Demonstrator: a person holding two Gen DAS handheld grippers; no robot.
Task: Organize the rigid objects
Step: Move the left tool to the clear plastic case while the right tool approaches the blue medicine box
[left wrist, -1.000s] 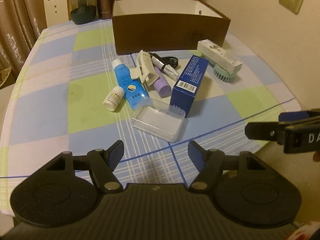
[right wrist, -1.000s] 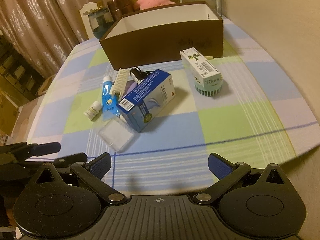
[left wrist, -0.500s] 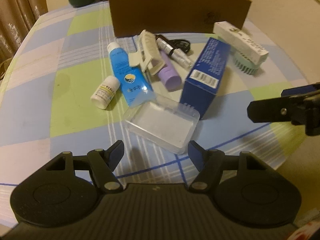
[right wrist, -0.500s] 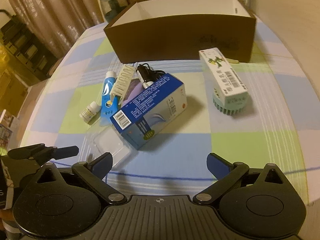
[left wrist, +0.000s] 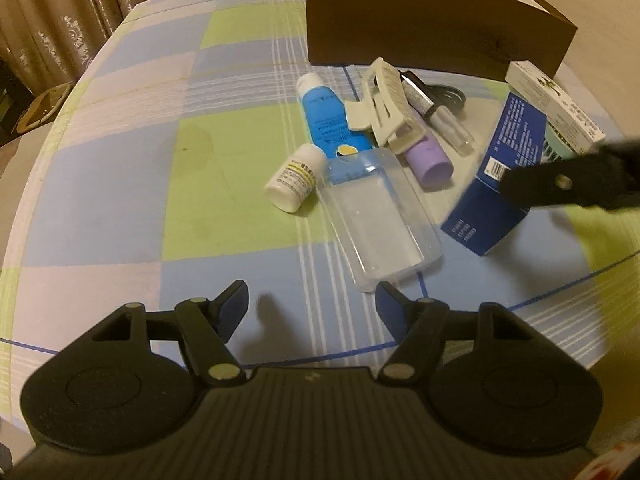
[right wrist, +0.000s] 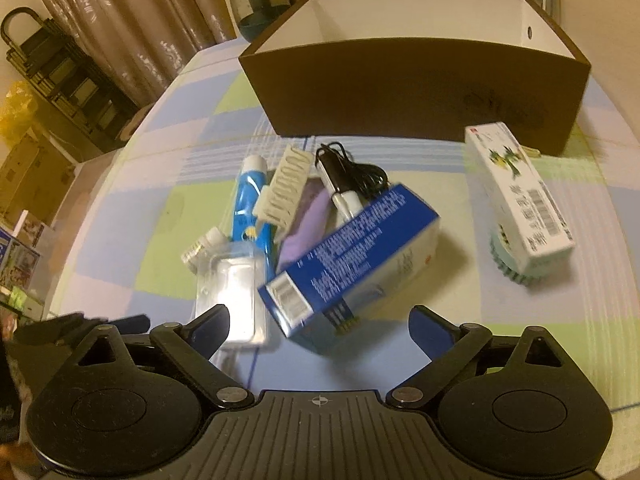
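Clutter sits mid-table on the checked cloth (left wrist: 120,184), just in front of the brown box (right wrist: 416,96): blue carton (right wrist: 352,256) w/ clear plastic case (left wrist: 376,216) at its left, blue tube (left wrist: 324,120), small white bottle (left wrist: 296,180), cream hair clip (left wrist: 388,108), purple tube (left wrist: 430,160), black cable (right wrist: 356,172). White carton (right wrist: 520,196) lies on a green brush (right wrist: 512,264), off to the right. Right gripper (right wrist: 320,324) wide, jaws closing, blue carton's near end between the tips, not gripped. Left gripper (left wrist: 312,304) wide apart, nothing held, near the case's end.

Black grippers (left wrist: 311,306) — blue-padded jaws
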